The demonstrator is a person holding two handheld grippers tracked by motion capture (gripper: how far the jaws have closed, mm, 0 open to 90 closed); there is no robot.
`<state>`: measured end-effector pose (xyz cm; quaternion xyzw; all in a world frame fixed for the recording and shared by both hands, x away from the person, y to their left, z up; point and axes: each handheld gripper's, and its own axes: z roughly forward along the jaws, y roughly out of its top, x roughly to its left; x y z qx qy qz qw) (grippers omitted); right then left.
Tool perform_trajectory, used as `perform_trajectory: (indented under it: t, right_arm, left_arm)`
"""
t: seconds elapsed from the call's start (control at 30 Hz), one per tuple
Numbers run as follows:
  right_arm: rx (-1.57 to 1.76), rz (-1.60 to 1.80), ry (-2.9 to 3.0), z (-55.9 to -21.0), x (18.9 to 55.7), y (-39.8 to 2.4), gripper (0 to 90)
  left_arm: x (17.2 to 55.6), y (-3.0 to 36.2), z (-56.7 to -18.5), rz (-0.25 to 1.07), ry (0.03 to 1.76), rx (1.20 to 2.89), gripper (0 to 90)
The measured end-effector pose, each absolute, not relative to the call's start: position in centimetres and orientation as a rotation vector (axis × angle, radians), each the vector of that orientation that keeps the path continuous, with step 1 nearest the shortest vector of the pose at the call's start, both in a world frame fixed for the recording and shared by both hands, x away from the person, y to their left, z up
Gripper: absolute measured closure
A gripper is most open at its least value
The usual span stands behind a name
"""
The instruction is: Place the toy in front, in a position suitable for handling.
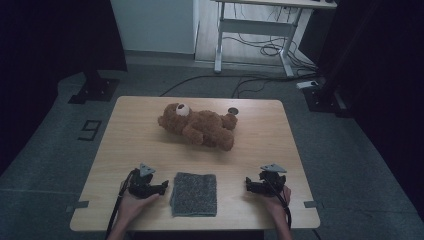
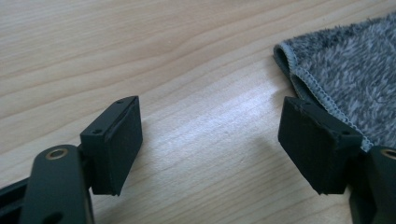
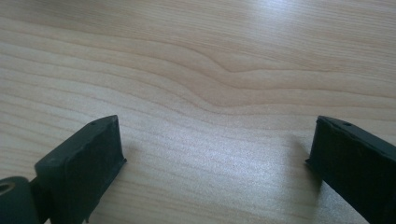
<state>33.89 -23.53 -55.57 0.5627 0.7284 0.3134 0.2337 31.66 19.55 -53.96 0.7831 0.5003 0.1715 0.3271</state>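
A brown teddy bear (image 1: pixel 200 126) lies on its back across the far middle of the wooden table (image 1: pixel 265 145). A folded grey fluffy cloth (image 1: pixel 194 193) lies flat near the front edge, between the two hands. My left gripper (image 1: pixel 163 187) rests on the table just left of the cloth, jaws open and pointing at it; its own view (image 2: pixel 210 140) has the cloth's hemmed edge (image 2: pixel 345 74) beside the right jaw. My right gripper (image 1: pixel 247 184) rests right of the cloth, open, with bare wood between its jaws (image 3: pixel 215 154).
A small dark round disc (image 1: pixel 232 110) sits on the table by the bear's paw. Beyond the table are a white desk frame (image 1: pixel 260 30), loose cables on the floor and dark stand bases at both sides.
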Motion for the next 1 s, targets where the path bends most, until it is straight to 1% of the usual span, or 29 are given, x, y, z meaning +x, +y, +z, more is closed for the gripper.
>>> perform_trajectory:
  t: [0.03,0.07,0.1,0.17,0.37,0.7,1.0]
  right_arm:
    - [1.553,0.859,1.990,-55.5,33.9,-23.5,6.3]
    - [1.553,0.859,1.990,-55.5,33.9,-23.5,6.3]
    - [1.560,0.859,1.976,-55.4,33.8,-23.6,9.3]
    - [1.568,0.864,1.966,-55.4,33.7,-23.7,10.5]
    - [1.568,0.939,1.931,-54.8,33.4,-24.1,11.5]
    - [1.544,0.990,1.935,-54.4,33.2,-23.6,12.7]
    - [1.542,1.065,1.932,-53.9,33.4,-23.7,13.0]
  left_arm:
    - [31.7,19.9,-53.7,0.451,1.313,2.032,22.5]
    - [31.7,19.9,-53.7,0.451,1.313,2.032,23.0]
    - [31.6,20.1,-53.5,0.456,1.318,2.007,24.2]
    - [31.6,20.4,-53.3,0.464,1.324,1.987,25.5]
    - [31.3,20.7,-52.7,0.480,1.313,1.936,26.7]
    - [31.2,20.0,-52.0,0.485,1.258,1.929,26.0]
    - [32.1,19.0,-51.6,0.477,1.242,1.947,24.5]
